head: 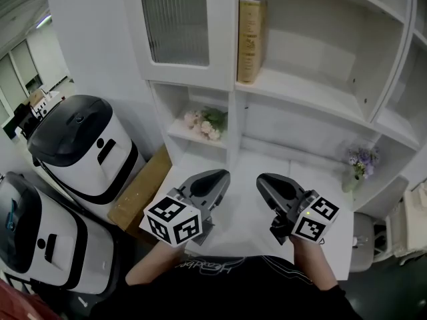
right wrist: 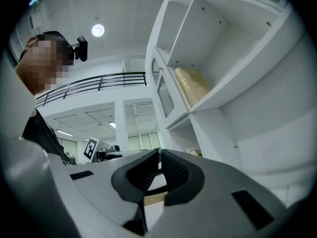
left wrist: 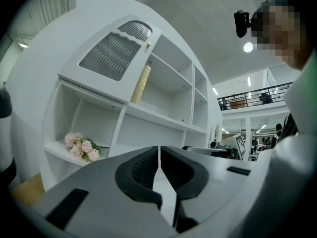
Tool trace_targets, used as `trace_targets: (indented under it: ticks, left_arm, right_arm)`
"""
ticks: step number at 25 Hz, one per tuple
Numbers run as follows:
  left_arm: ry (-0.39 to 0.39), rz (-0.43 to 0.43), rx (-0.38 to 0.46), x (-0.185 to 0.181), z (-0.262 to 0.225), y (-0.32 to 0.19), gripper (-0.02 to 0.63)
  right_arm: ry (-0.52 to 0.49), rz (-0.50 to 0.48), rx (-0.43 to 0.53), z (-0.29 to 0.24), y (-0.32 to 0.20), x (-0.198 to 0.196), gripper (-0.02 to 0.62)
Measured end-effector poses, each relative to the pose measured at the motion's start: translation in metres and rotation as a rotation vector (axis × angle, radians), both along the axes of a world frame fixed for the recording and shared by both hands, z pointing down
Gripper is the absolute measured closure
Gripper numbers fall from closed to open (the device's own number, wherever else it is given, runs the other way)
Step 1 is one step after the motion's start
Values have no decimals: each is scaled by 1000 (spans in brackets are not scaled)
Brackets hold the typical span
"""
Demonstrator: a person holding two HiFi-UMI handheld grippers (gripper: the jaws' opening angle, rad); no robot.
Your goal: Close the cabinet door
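- White cabinet (head: 313, 92) beyond bench (head: 247, 179): far-left glass door (head: 177, 22) looks shut, so the task seems done.
- Left gripper (head: 212, 177) jaws closing on nothing; right gripper (head: 267, 181) jaws closed, empty.
- Next: perhaps a confirming push.

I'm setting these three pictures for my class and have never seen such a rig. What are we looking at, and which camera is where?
A person holds a claw in each hand: left claw, right claw. One picture comes from a head camera looking down; the others ride on the claws. Ahead stands a white cabinet with a ribbed door, a book and pink flowers. The left claw's jaws are closing with nothing between them; the right claw is shut, empty.
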State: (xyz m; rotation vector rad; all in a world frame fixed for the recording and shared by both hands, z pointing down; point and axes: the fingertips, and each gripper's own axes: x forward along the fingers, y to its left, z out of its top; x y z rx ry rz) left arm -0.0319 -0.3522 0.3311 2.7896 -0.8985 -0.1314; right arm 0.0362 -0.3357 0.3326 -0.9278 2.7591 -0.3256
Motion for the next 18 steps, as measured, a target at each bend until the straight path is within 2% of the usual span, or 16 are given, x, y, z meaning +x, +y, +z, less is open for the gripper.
trace_targets:
  ticks: [8,18]
  left_arm:
    - [-7,-29,28,5,-7,1,572]
    - [-27,-23,30,13,-10,1,572]
  right_arm:
    - [23,-5,21,-2,4,1,548]
    - [12,-5,10,-1,3,5,548]
